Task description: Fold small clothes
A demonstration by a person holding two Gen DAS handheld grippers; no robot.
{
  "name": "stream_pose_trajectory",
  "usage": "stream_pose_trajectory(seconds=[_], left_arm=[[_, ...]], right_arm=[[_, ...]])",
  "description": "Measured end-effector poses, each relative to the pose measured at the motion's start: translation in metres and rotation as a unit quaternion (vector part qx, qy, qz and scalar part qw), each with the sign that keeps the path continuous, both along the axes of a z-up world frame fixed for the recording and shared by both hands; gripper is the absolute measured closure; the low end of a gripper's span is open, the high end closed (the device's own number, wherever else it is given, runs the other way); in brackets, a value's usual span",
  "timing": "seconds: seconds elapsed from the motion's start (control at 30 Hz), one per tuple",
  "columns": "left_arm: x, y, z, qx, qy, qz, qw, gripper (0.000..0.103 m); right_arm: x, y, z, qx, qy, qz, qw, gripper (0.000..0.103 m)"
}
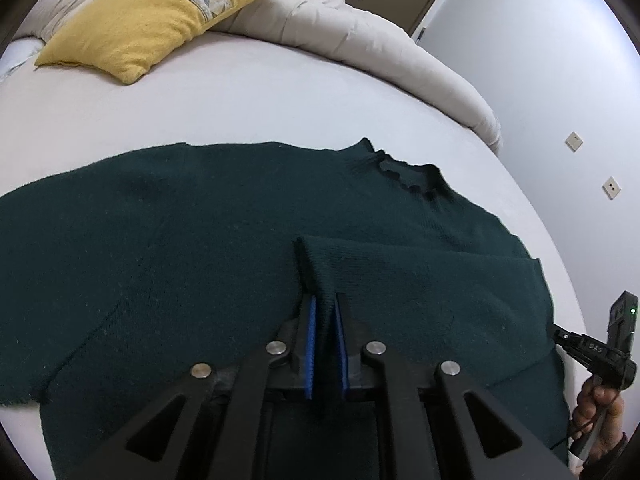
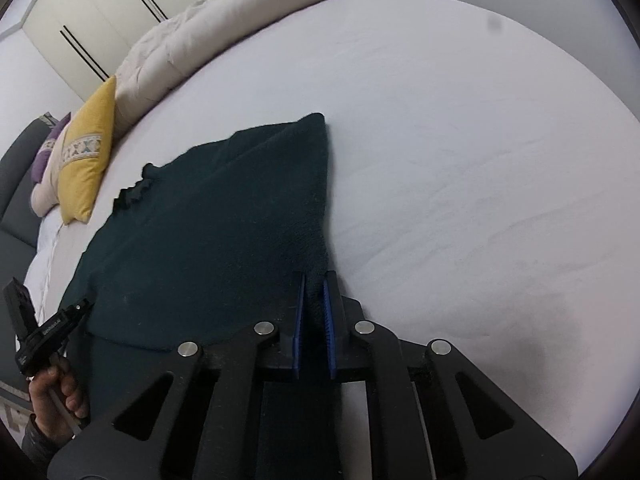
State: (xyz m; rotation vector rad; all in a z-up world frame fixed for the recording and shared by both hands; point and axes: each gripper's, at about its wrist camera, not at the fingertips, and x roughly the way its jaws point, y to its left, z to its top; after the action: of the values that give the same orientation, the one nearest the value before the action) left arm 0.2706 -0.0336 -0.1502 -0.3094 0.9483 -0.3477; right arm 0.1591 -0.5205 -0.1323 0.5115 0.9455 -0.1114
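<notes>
A dark green knitted sweater (image 1: 180, 220) lies spread on the white bed sheet (image 1: 240, 100), its ruffled collar (image 1: 408, 176) at the far right. One sleeve (image 1: 420, 280) is folded inward over the body. My left gripper (image 1: 326, 298) is shut on the end of that sleeve, with fabric pinched between the blue pads. In the right wrist view the sweater (image 2: 208, 220) runs to a folded corner at the far end. My right gripper (image 2: 316, 276) is shut on its right edge. Each gripper shows in the other's view, held by a hand (image 2: 56, 392).
A yellow pillow (image 1: 152, 20) and a bunched cream duvet (image 1: 380, 48) lie along the far side of the bed. Bare sheet (image 2: 460, 160) stretches to the right of the sweater. A white wardrobe (image 2: 92, 20) and a wall with sockets (image 1: 574, 141) stand beyond.
</notes>
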Motion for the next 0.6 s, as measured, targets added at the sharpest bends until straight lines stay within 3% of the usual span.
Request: stream_pose_trajectory(seconds=[0.03, 0.13, 0.23, 0.27, 0.3, 0.37, 0.47, 0.6], left_arm=[[-0.003, 0.006, 0.003, -0.011, 0.003, 0.004, 0.9999, 0.084], [-0.02, 0.03, 0.018, -0.028, -0.009, 0.026, 0.9992, 0.054], [-0.047, 0.072, 0.034, -0.033, -0.029, 0.052, 0.9977, 0.048], [-0.055, 0.09, 0.037, -0.037, -0.03, 0.066, 0.9967, 0.047], [-0.065, 0.112, 0.039, -0.043, -0.03, 0.086, 0.995, 0.047], [-0.085, 0.161, 0.04, -0.051, -0.032, 0.134, 0.9892, 0.042], [-0.119, 0.24, 0.038, -0.049, -0.032, 0.218, 0.9741, 0.032], [-0.157, 0.34, 0.03, -0.05, -0.022, 0.328, 0.943, 0.029]], right_arm=[[-0.003, 0.0, 0.004, -0.001, -0.003, -0.003, 1.0, 0.091], [-0.018, 0.007, 0.033, -0.043, -0.02, -0.014, 0.999, 0.089], [-0.035, 0.027, 0.067, -0.093, -0.055, -0.003, 0.994, 0.079], [-0.042, 0.037, 0.076, -0.103, -0.067, 0.002, 0.992, 0.063], [-0.05, 0.051, 0.088, -0.118, -0.083, 0.006, 0.99, 0.034], [-0.067, 0.078, 0.105, -0.141, -0.134, 0.01, 0.981, 0.012], [-0.08, 0.118, 0.118, -0.162, -0.179, 0.036, 0.97, 0.011], [-0.08, 0.165, 0.12, -0.138, -0.166, 0.087, 0.973, 0.011]])
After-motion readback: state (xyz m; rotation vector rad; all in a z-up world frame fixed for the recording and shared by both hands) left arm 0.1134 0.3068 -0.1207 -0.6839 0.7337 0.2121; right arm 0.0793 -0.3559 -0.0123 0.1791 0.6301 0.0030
